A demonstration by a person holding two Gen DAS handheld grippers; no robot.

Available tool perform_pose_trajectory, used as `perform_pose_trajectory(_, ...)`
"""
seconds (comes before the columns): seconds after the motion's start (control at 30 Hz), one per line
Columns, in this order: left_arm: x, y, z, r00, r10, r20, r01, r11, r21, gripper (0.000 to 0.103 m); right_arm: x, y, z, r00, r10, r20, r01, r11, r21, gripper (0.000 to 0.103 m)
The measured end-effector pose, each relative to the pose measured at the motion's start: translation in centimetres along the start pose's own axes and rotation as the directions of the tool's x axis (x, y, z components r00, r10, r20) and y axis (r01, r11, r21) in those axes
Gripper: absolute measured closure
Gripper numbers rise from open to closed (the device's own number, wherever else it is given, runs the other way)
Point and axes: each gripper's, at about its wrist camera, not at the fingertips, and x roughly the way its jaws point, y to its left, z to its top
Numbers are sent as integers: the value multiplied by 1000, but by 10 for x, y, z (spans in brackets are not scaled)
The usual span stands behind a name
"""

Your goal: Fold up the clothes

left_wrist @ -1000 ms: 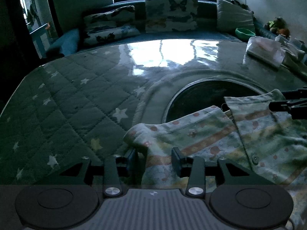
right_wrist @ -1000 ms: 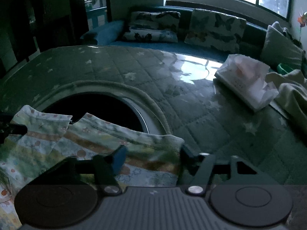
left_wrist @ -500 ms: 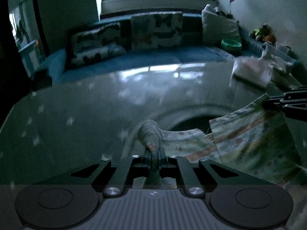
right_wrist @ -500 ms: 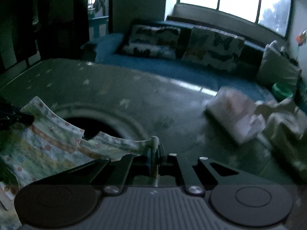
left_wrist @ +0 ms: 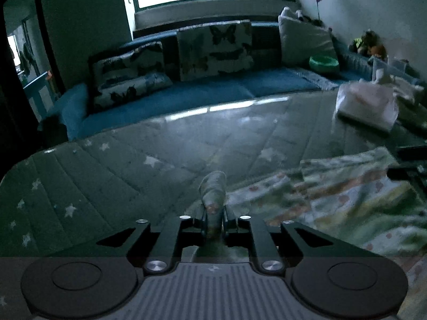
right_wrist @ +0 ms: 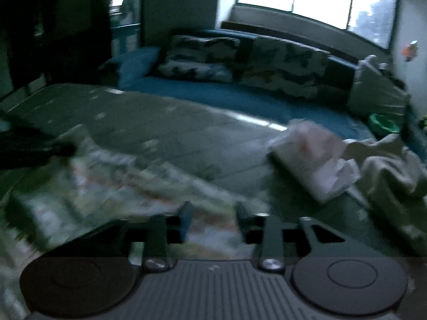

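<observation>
Quilted mat: garment (pinched) in left tongs.

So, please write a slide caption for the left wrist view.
Left gripper shut on a bunched corner of the patterned garment above the star-quilted cover.

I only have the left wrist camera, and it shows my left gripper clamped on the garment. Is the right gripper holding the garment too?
Observer: No. The right wrist view shows the right gripper open, its fingers apart, with the garment spread in front of them and showing in the gap.
Operator: What lies off to its right?
Observer: A big crumpled pale cloth lies on the quilt, just right of the white packet and apart from the garment.
</observation>
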Motion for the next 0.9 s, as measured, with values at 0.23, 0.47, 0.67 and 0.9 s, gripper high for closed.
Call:
perform_pose_trajectory(0.23, -12, -6, -8, 1000, 10, -1, -10, 1000, 27, 60, -8, 34, -26, 992, 106, -68, -109, 993, -43, 42)
perform_pose_trajectory(0.47, -35, -7, -17, 1000, 10, 13, -11, 999, 37, 44, -21, 62, -41, 988, 123, -91, -130, 988, -85, 29)
perform_pose_trajectory(0.67, -54, -9, -28, 1000, 3, 10, -4, 999, 42, 41, -36, 85, -52, 985, 143, -98, -153, 982, -112, 24)
perform_pose_trajectory(0.9, -74, -13, -46, 1000, 8, 3, -8, 999, 46, 34, -55, 108, -63, 981, 171, -94, -182, 974, -132, 23)
